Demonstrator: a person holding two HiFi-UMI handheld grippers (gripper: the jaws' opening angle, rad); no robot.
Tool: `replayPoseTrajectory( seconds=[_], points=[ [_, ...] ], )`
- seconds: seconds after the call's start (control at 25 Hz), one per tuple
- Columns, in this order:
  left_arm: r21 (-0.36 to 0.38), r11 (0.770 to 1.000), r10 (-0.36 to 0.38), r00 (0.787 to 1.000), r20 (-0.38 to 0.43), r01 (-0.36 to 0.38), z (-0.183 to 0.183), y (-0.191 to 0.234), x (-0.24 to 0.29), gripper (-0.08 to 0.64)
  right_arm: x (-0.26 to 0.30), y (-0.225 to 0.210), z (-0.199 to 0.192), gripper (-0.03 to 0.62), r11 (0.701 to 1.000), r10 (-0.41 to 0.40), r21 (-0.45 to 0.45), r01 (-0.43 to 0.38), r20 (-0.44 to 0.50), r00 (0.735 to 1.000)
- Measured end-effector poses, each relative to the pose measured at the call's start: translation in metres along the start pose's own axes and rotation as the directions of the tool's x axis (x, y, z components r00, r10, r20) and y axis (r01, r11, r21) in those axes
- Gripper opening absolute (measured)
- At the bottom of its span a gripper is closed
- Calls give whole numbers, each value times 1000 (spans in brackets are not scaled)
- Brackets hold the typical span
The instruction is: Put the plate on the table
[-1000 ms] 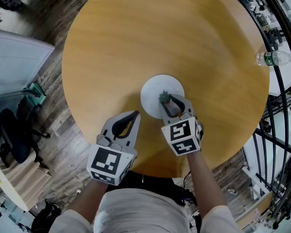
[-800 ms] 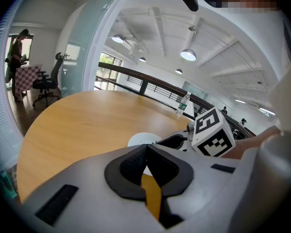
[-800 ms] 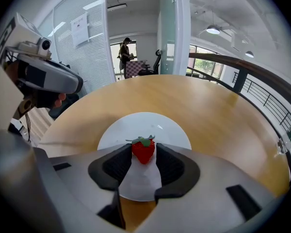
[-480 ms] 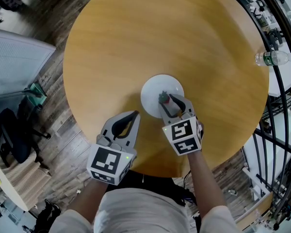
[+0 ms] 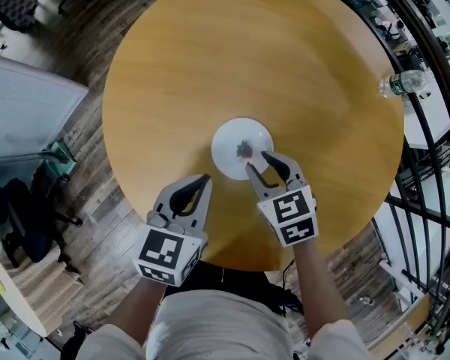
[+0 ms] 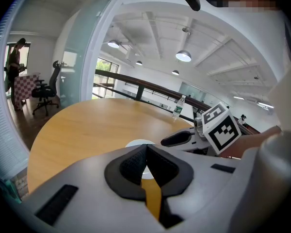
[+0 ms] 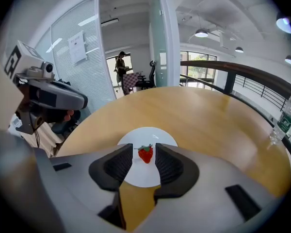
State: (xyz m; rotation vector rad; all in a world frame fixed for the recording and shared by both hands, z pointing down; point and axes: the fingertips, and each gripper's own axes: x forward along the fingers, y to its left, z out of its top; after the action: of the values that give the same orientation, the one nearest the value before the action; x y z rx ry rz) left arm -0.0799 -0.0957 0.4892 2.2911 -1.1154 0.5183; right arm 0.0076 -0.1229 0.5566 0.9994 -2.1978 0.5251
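A white plate (image 5: 229, 136) lies flat near the middle of the round wooden table (image 5: 247, 58). A red strawberry (image 5: 243, 150) rests on it. My right gripper (image 5: 256, 160) hovers at the plate's near edge; its jaws are closing, with nothing between the pads. In the right gripper view the strawberry (image 7: 145, 154) lies on the plate (image 7: 144, 174) just beyond the right gripper (image 7: 144, 148). My left gripper (image 5: 204, 178) is shut and empty, above the table's near edge, left of the plate. Past the left gripper (image 6: 145, 147) a sliver of plate (image 6: 136, 142) shows.
A plastic water bottle (image 5: 399, 83) stands at the table's far right edge, beside a dark railing (image 5: 427, 118). Wood floor and an office chair (image 5: 22, 216) lie to the left. A person (image 7: 121, 64) stands far off beyond the table.
The strawberry was at the right gripper's tips; now it lies free on the plate and the right gripper has drawn back a little. The left gripper has barely moved.
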Motion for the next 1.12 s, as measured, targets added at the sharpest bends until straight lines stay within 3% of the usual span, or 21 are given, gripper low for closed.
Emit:
replayPoseTrajectory(
  seconds=[0.44,0.76,1.12],
  points=[
    [37,999,-19,997,78,16,28,-56,-57,23,-106,36,20,57,1000,-27,8,26,126,992],
    [83,995,-69,992,104,60,33,-98,-91,23,-172,62,31,34,999,-34,37,27,201,979],
    [96,994,-62,992,107,52,30,-119,-119,23,-213,78,24,26,996,-29,89,9,233,972]
  ],
)
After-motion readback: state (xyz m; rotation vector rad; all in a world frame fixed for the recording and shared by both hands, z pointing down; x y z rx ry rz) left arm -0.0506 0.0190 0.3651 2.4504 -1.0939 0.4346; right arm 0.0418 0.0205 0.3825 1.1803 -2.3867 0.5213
